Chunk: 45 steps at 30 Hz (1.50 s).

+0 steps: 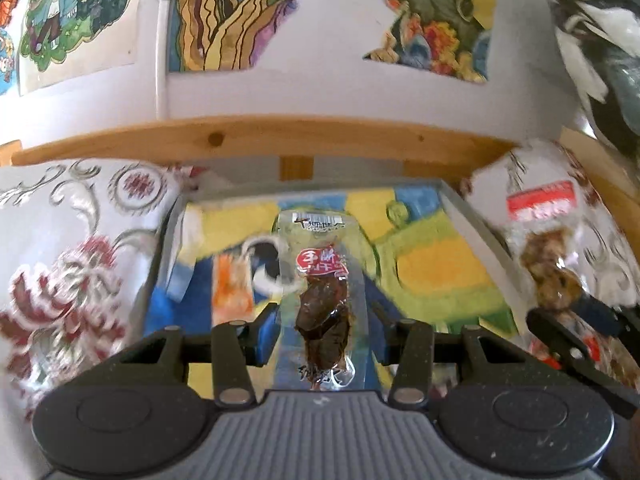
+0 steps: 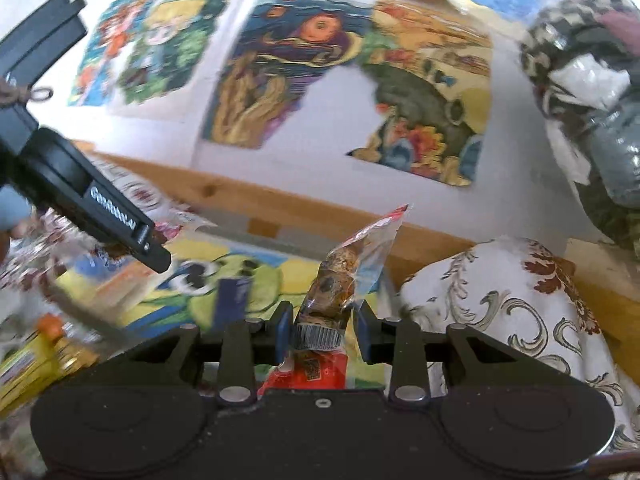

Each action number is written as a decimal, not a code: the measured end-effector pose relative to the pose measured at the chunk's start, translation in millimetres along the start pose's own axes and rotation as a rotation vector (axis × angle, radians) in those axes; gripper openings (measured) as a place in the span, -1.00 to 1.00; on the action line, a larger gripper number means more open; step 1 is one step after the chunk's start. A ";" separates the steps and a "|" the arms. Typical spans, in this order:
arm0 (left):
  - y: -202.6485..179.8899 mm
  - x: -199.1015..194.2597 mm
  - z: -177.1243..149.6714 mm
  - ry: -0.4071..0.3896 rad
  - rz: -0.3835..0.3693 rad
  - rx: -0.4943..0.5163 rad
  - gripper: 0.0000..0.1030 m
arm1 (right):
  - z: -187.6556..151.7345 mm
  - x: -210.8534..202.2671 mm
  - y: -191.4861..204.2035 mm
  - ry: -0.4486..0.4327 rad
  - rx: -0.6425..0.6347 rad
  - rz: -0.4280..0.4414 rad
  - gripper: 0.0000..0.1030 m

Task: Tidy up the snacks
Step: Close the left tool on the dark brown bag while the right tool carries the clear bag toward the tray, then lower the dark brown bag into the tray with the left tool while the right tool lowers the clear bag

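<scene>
The left gripper [image 1: 325,326] is clamping a dried-meat packet [image 1: 324,300] above the colourful tray [image 1: 452,204]; the right gripper [image 2: 322,326] is pinching a quail-egg packet [image 2: 340,280]. Floral cushions [image 1: 72,248] are crowding both sides.

My way to the tray [image 1: 460,216] is open from above; cushions [image 1: 72,240] flank it, and a wooden rail [image 1: 256,140] stands behind it.

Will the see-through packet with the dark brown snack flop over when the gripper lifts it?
Probably only a little. The dark snack packet is thin clear plastic, so its empty ends may bend, but the solid-looking chunk inside should stiffen the middle. Its glossy film looks slippery between the left gripper's pads.
</scene>
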State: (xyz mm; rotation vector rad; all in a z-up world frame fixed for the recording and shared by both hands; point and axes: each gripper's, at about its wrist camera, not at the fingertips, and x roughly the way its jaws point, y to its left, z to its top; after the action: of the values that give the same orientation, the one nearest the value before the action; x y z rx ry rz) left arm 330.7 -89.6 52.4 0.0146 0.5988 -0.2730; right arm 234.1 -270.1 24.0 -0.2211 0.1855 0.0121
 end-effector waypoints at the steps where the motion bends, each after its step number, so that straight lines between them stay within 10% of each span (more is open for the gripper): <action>1: -0.3 6.9 1.9 -0.007 0.001 -0.010 -0.03 | 1.4 7.1 -2.0 -0.005 0.010 -0.004 -0.33; 36: 1.3 78.9 -23.8 0.011 0.051 -0.045 0.00 | -22.9 91.8 18.4 0.136 -0.025 0.122 -0.28; 45: 4.6 66.9 -20.8 0.004 0.054 -0.089 0.46 | -17.8 83.7 10.0 0.140 -0.023 0.092 0.07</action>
State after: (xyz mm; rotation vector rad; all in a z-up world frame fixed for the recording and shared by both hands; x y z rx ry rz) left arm 373.2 -100.0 -2.4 -0.0543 0.6130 -0.1935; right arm 312.8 -265.0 -10.7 -0.2360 0.3354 0.0902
